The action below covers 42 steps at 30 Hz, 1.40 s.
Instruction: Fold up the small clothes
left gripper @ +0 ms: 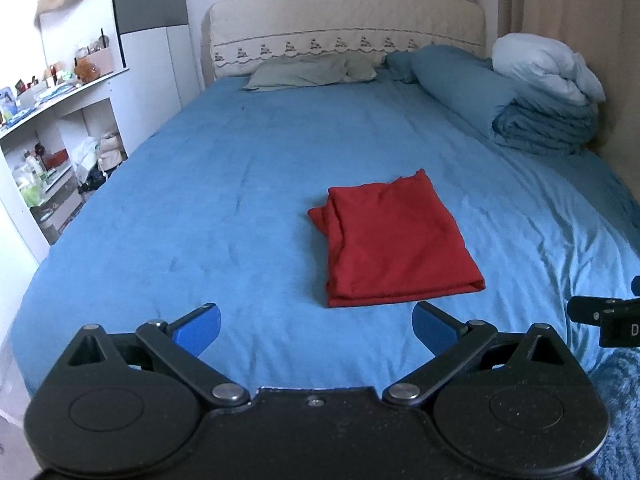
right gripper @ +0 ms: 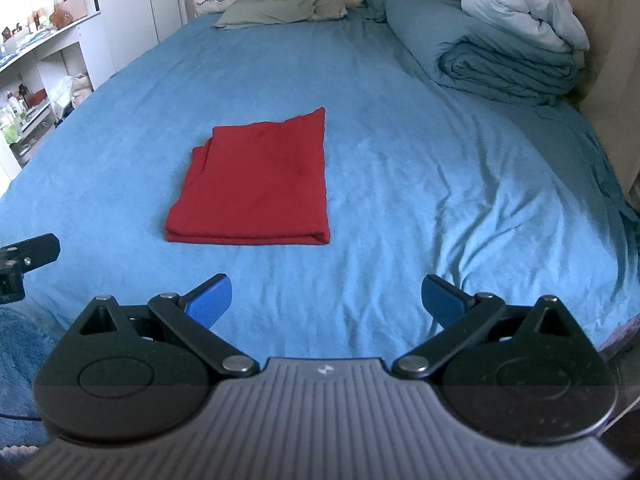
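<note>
Red garment (left gripper: 394, 240) folded on bed (left gripper: 200, 208).

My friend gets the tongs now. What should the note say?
Left tongs: open, holding nothing, just short of the cloth's near edge.
Right tongs: open, holding nothing, farther back from it.
Red cloth: lies folded into a flat rectangle in the middle of the blue bed, nothing touching it.
Done: this piece looks folded.
Left: no other small clothes show here, so check outside the views for more.
</note>
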Each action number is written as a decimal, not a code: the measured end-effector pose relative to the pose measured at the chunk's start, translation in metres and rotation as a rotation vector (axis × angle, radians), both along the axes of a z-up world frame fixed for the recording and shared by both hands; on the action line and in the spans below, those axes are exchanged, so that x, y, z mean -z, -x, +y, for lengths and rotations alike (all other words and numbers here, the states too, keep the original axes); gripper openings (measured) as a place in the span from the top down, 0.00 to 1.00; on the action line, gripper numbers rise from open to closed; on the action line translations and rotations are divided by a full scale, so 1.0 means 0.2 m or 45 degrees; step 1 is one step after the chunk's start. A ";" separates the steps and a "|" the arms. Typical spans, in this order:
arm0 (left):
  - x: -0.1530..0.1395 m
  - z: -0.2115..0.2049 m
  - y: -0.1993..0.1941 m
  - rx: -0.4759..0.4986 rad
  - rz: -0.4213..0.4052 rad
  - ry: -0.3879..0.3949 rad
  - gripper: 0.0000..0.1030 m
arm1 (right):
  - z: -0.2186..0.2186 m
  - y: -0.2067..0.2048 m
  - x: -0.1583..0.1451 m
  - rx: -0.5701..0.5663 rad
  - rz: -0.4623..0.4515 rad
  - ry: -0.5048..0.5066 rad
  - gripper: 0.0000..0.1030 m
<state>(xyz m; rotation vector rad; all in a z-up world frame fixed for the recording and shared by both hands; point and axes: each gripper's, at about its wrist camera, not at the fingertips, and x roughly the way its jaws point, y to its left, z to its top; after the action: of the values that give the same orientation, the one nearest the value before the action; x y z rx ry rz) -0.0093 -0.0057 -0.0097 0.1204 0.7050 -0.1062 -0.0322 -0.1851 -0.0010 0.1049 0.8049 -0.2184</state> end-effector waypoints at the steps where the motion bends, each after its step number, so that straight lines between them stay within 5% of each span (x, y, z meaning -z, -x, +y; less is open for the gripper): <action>1: 0.00 0.00 0.00 -0.001 0.000 0.001 0.00 | 0.00 0.00 0.00 0.000 0.001 0.000 0.00; 42: -0.04 -0.01 0.03 -0.002 -0.041 0.019 0.00 | -0.01 0.00 0.02 0.009 0.003 -0.017 0.00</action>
<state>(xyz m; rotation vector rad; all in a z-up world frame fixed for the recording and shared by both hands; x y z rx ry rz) -0.0143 -0.0072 -0.0011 0.1075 0.6718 -0.1079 -0.0325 -0.1881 -0.0047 0.1201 0.8085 -0.2201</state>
